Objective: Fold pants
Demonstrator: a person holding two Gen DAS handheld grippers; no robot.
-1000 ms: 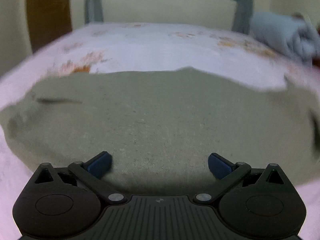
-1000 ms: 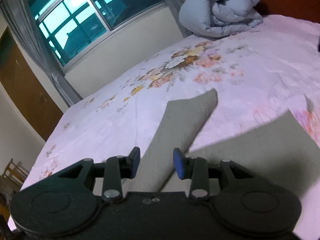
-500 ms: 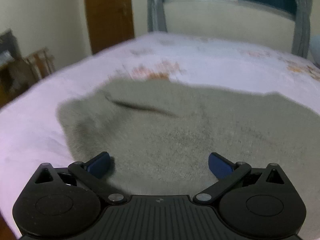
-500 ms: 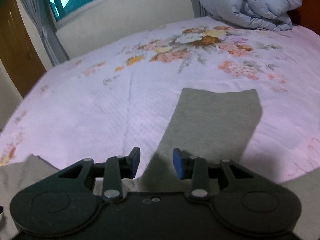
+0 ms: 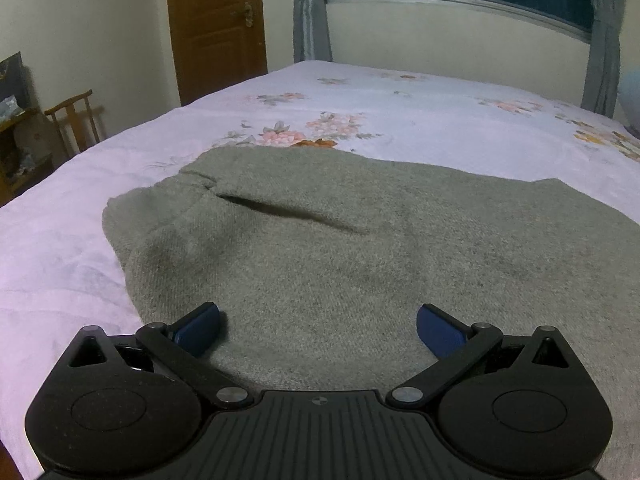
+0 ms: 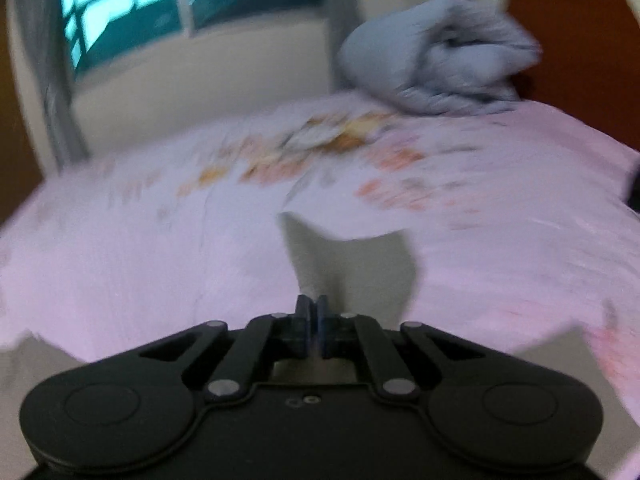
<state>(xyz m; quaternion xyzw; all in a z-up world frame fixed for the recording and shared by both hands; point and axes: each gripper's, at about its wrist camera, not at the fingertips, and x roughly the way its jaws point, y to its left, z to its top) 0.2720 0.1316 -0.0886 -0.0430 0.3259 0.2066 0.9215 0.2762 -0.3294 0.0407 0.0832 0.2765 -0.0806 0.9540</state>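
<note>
The grey pants [image 5: 360, 248] are spread on the bed [image 5: 400, 112], with the waist part towards 10 o'clock in the left view. No finished fold is seen there, so most of the task is judged to be left. The left tool [image 5: 318, 324] is held wide open above the fabric, and nothing is gripped. The right tool [image 6: 312, 316] is closed, seemingly on a pant leg [image 6: 352, 264] at 12 o'clock. This view is blurred, so the pinch cannot be confirmed.
</note>
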